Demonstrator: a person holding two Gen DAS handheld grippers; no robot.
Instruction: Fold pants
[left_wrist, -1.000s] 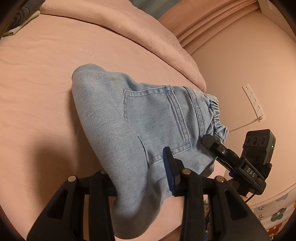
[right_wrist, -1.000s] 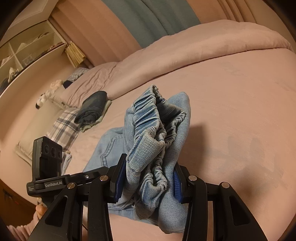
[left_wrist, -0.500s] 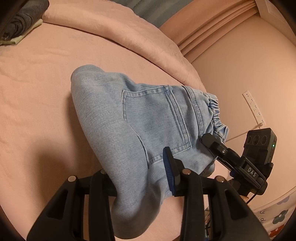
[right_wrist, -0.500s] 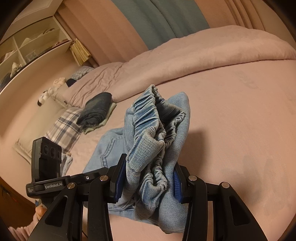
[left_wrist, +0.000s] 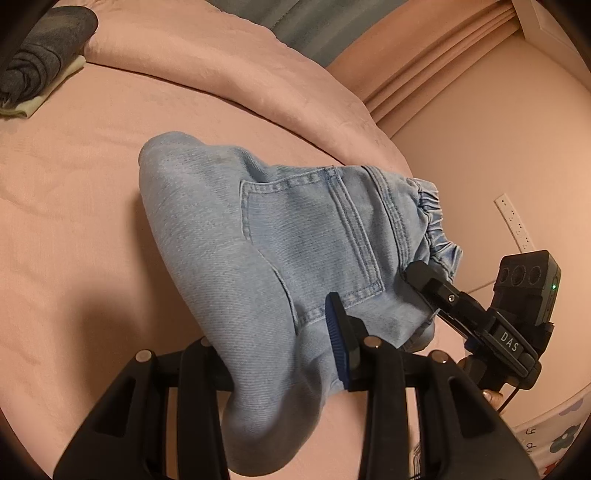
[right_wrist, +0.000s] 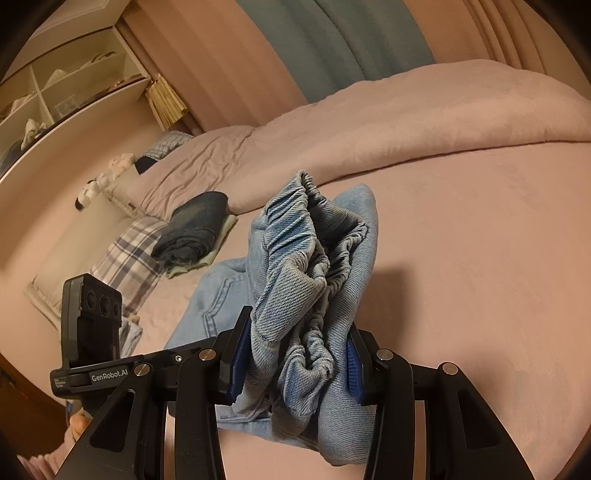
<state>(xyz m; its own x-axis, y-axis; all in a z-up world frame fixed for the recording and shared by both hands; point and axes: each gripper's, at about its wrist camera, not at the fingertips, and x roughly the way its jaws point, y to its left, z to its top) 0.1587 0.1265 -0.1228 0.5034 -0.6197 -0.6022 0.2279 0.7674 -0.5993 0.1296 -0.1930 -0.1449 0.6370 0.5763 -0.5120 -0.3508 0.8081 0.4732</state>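
Observation:
The light blue denim pants (left_wrist: 280, 236) are folded into a thick bundle, back pocket up, held above the pink bed. My left gripper (left_wrist: 280, 354) is shut on the bundle's near edge; its left finger is hidden under the cloth. My right gripper (right_wrist: 295, 358) is shut on the bunched elastic waistband (right_wrist: 314, 266). In the left wrist view the right gripper (left_wrist: 428, 280) grips the waistband end at the right. In the right wrist view the left gripper's body (right_wrist: 92, 373) shows at the lower left, beside the pants' lower part (right_wrist: 210, 306).
The pink bed sheet (left_wrist: 74, 206) spreads all around. A folded dark garment on a pale cloth (right_wrist: 195, 232) lies at the back left, also in the left wrist view (left_wrist: 40, 70). A rolled pink duvet (right_wrist: 406, 122) runs along the back. A plaid pillow (right_wrist: 129, 262) lies left.
Both grippers keep their hold on the pants. The views have shifted slightly, with the dark garment coming further into the left wrist view; the bundle keeps its shape.

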